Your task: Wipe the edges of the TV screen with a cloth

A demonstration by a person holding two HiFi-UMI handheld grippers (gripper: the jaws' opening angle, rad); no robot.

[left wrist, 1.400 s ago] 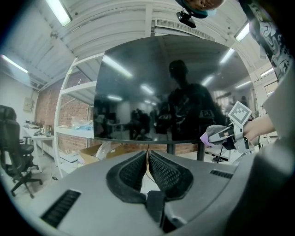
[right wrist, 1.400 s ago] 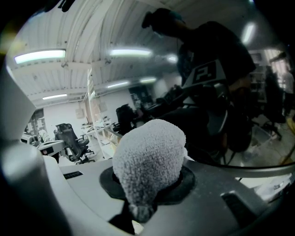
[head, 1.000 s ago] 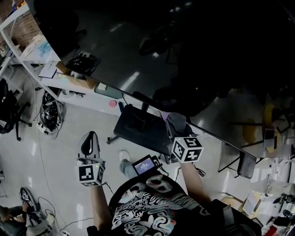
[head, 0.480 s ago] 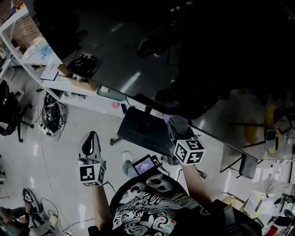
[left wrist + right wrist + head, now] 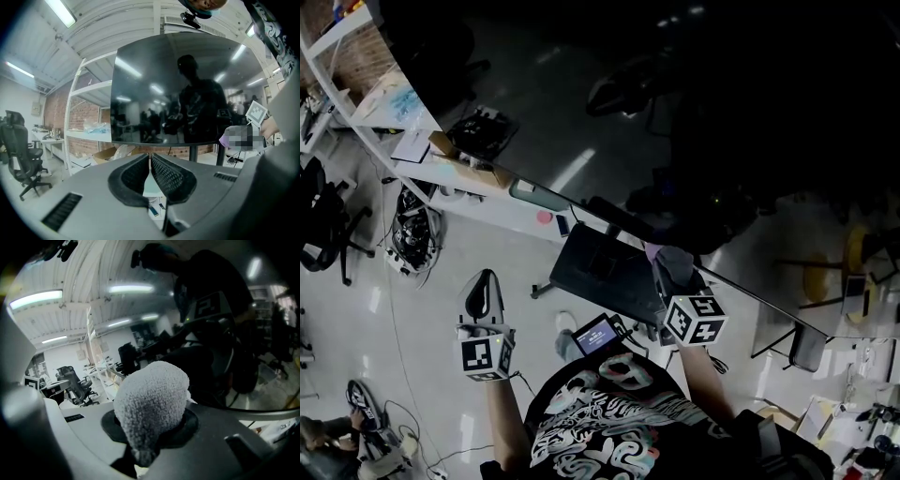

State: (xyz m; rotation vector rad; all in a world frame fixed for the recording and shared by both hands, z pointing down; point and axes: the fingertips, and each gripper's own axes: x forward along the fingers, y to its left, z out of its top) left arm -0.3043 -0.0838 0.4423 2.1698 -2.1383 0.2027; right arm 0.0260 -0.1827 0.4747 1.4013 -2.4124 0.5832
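One cloth [image 5: 150,397] sits at the TV screen's [image 5: 694,122] lower edge.

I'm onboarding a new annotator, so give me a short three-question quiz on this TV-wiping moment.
1. True or false: the left gripper is shut with nothing between its jaws.
2. What does the right gripper hold? A) a grey fluffy cloth B) a yellow sponge C) a spray bottle
3. Fill in: the cloth sits at the ____ edge of the large black TV screen.

Key: 1 true; 2 A; 3 lower.
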